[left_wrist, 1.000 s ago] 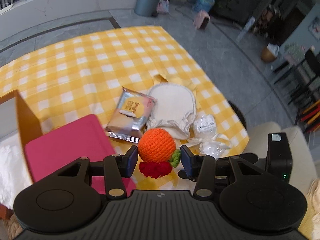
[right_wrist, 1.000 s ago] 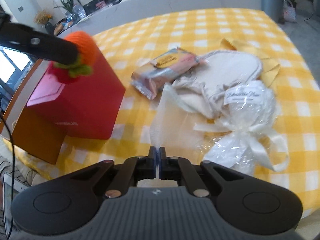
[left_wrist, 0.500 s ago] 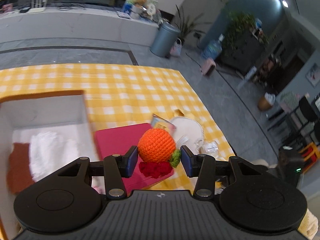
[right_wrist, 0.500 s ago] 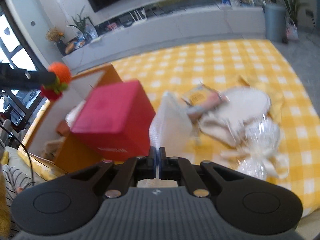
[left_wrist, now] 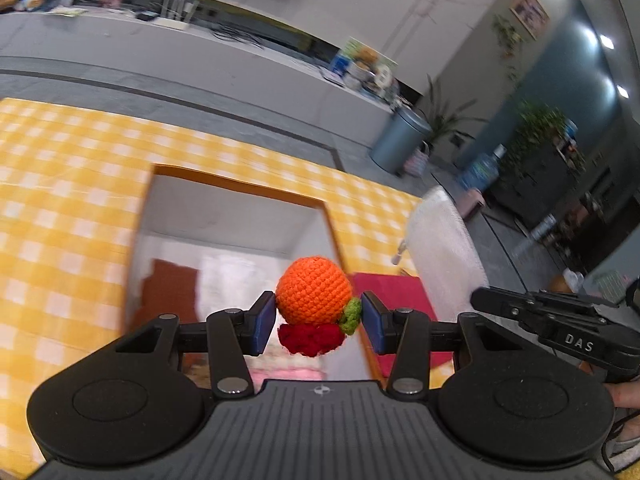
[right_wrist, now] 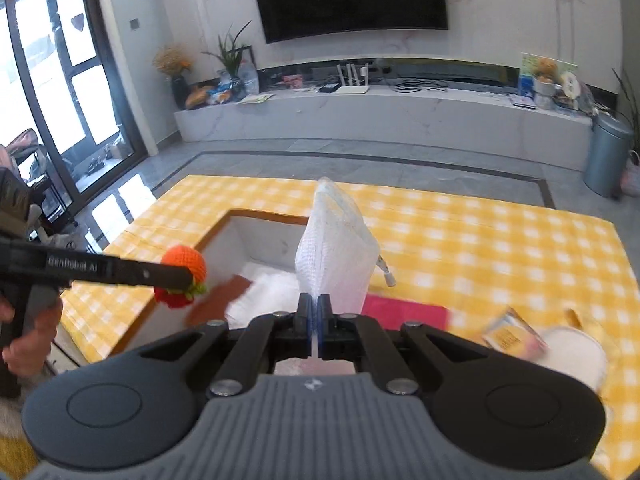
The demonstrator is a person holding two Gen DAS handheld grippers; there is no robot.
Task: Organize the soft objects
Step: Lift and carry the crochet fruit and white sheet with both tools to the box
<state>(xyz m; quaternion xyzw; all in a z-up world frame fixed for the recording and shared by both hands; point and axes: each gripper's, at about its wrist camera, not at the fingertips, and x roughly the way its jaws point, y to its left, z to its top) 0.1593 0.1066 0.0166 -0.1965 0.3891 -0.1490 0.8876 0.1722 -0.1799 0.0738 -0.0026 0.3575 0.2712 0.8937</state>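
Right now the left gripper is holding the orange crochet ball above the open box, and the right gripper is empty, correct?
Not quite. The right gripper is not empty: its jaws are shut on a white mesh pouch, as the right wrist view shows. The left gripper does hold the orange crochet ball above the open box.

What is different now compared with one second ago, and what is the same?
Both hand-held grippers moved from the pile of items to above the open box. The left one still holds the crocheted orange toy; the right one still pinches the white mesh bag, now lifted. Nothing was released.
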